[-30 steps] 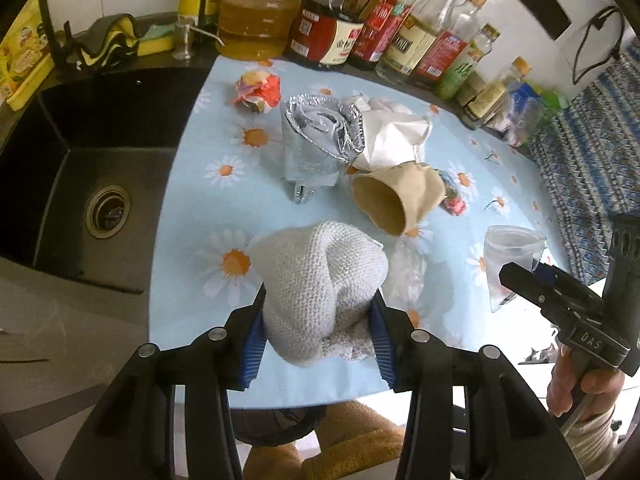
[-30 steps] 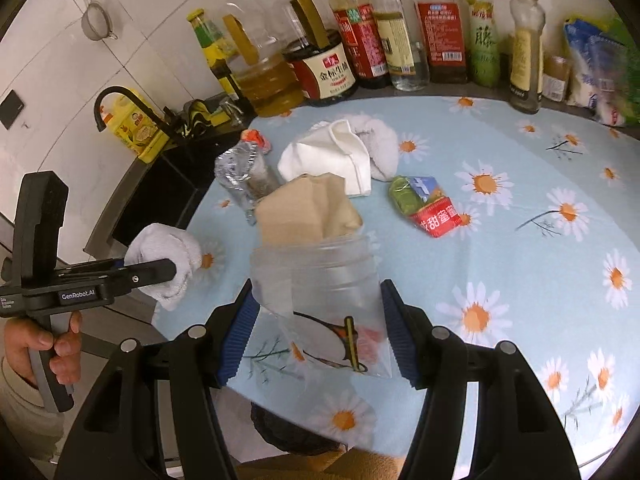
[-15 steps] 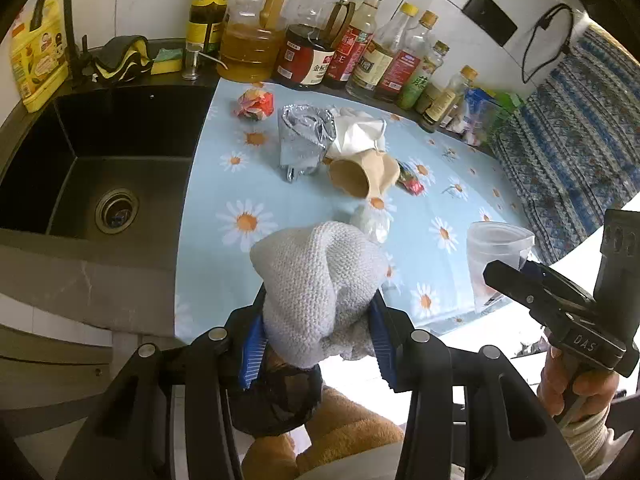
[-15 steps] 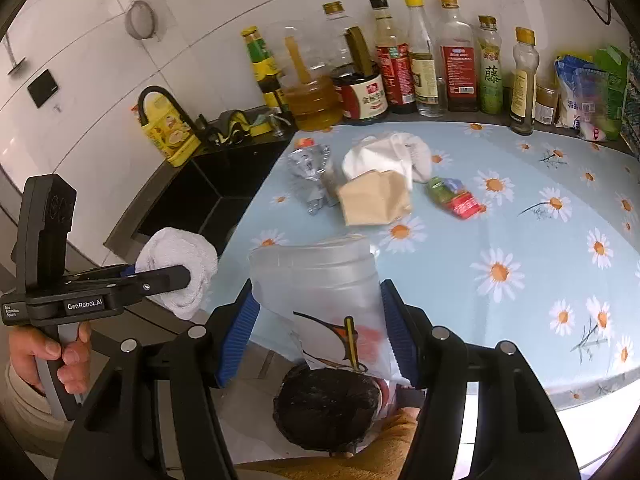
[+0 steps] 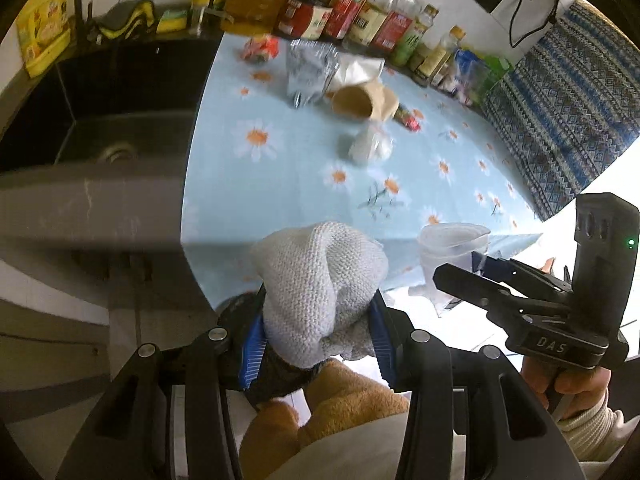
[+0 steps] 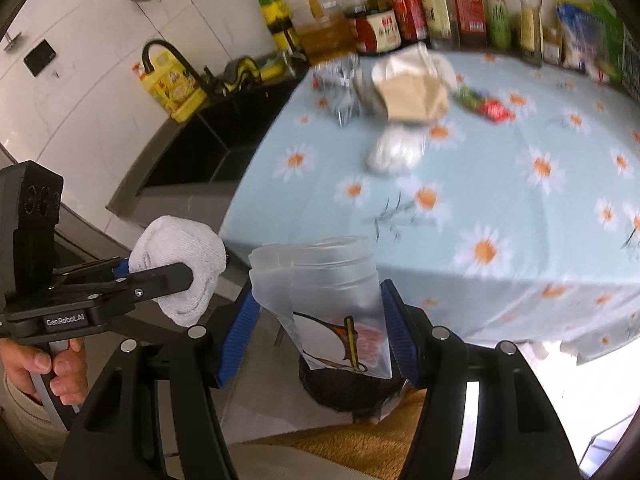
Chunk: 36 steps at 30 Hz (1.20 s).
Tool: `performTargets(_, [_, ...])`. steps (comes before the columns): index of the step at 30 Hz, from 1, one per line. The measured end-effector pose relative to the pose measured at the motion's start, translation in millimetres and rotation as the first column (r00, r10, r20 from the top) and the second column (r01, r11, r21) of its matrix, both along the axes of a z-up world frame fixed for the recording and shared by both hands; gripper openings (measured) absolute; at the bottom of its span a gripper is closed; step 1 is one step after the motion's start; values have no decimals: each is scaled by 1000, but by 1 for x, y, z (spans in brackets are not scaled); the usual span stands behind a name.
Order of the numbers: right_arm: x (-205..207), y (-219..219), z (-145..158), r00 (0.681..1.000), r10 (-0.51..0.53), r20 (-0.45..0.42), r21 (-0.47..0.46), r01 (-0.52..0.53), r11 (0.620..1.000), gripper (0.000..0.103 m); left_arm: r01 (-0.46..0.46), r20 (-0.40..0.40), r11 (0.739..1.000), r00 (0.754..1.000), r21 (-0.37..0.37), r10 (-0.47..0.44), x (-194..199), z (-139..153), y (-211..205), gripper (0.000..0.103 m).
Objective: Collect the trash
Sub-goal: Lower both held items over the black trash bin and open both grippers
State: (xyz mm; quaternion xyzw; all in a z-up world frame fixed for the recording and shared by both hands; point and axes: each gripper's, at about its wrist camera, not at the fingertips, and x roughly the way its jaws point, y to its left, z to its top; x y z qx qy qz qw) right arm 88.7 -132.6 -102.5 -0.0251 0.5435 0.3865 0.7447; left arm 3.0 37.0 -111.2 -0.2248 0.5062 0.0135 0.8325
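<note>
- The white knit cloth (image 5: 320, 292) is squeezed tight in the left gripper (image 5: 316, 336), past the table (image 5: 280, 200) edge. I think it is going to the trash.
- It sticks up and away from the pads, long way along the fingers.
- The right gripper (image 6: 320, 332) is partly open, pinching a clear plastic cup (image 6: 320, 292), mouth up.
- A brown paper cup (image 5: 366, 100) lies on its side on the table.

both grippers (image 5: 316, 344) (image 6: 320, 336) angled downward, jaws clamped, each in one hand
</note>
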Motion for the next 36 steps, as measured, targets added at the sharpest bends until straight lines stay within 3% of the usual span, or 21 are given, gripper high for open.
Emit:
performTargets(8, [-12, -3, -53, 993, -32, -113, -78, 23, 997, 61, -18, -112, 996, 994, -87, 8, -17, -60, 1, 44])
performTargets(11, [-15, -7, -75, 986, -57, -157, -96, 42, 995, 61, -26, -153, 996, 988, -85, 12, -20, -82, -1, 44])
performTargets(24, [-16, -13, -168, 913, -188, -362, -187, 127, 974, 61, -40, -314, 990, 949, -138, -5, -27, -178, -5, 44])
performTargets(29, [-10, -5, -196, 907, -217, -362, -213, 146, 966, 61, -50, -349, 988, 937, -149, -6, -23, -211, -4, 44])
performTargets(36, [-7, -5, -230, 870, -263, -417, -220, 184, 958, 61, -44, -388, 989, 921, -141, -14, -21, -237, -1, 47])
